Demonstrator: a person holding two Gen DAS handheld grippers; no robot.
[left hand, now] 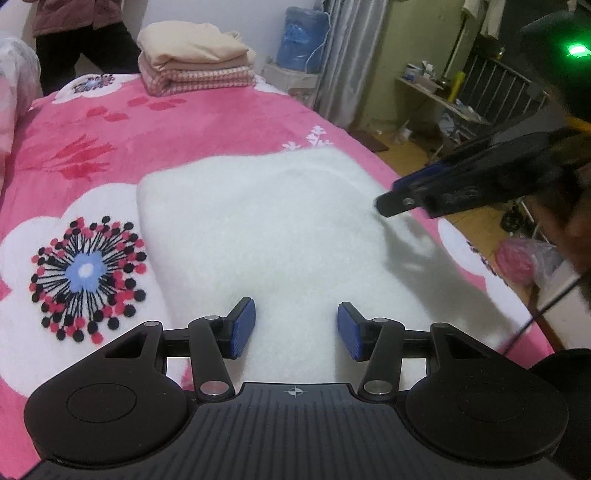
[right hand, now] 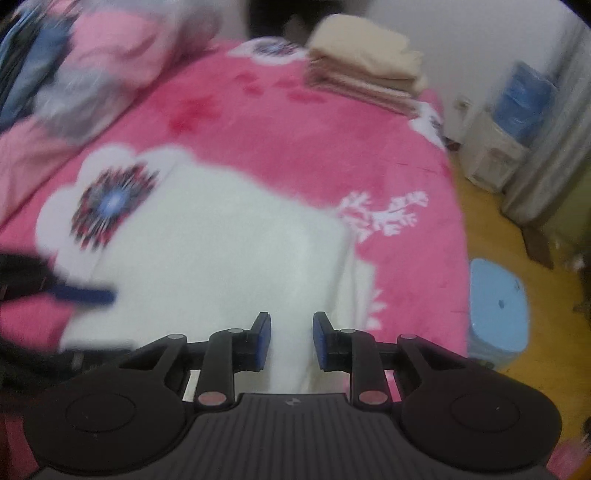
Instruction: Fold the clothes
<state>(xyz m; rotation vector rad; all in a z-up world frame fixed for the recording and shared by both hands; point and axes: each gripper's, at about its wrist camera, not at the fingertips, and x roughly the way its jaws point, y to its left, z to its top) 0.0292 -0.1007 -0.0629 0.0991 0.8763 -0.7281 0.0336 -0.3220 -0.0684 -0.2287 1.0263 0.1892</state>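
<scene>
A white fluffy garment [left hand: 266, 236] lies folded into a thick pad on the pink flowered blanket [left hand: 207, 118]. My left gripper [left hand: 296, 330] hovers over the garment's near edge, jaws apart, nothing between the blue pads. My right gripper [left hand: 386, 206] reaches in from the right above the garment's right side and casts a shadow on it. In the blurred right wrist view the right gripper [right hand: 291, 341] stands over the white garment [right hand: 221, 258] with a narrow gap between its pads and no cloth in it. The left gripper [right hand: 88, 295] shows there as a dark smear at the left.
A stack of folded beige and checked clothes [left hand: 195, 59] sits at the bed's far end, with a person [left hand: 77, 33] standing behind it. The bed's right edge drops to a wooden floor with a blue stool [right hand: 498, 310]. Bagged bedding [right hand: 88, 74] lies at the left.
</scene>
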